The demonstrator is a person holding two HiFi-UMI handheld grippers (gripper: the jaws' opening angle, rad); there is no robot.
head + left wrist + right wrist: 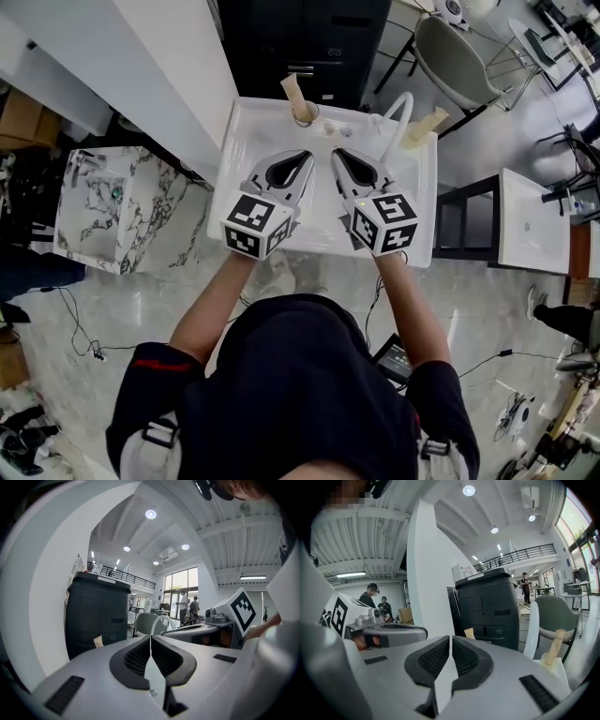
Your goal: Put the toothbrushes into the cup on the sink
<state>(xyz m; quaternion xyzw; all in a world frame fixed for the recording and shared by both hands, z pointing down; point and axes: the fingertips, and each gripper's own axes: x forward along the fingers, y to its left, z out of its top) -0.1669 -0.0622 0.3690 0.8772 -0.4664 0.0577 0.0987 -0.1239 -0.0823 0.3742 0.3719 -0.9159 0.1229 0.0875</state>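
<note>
A white sink (246,141) lies below me. At its back left a clear cup (306,116) holds a beige toothbrush (292,93) that leans left. A second beige toothbrush (427,125) stands tilted at the back right corner, beside the white tap (400,105). My left gripper (302,159) and right gripper (338,156) hover side by side over the basin, both shut with nothing between the jaws. In the right gripper view, the shut gripper (450,641) points toward the right-hand toothbrush (555,649). In the left gripper view, the shut gripper (150,639) has a beige handle (98,641) ahead to its left.
A tall black cabinet (300,42) stands behind the sink, a white wall panel (122,66) to its left. A marbled block (122,211) sits left of the sink and a grey chair (459,61) at the back right. Cables lie on the floor (80,337).
</note>
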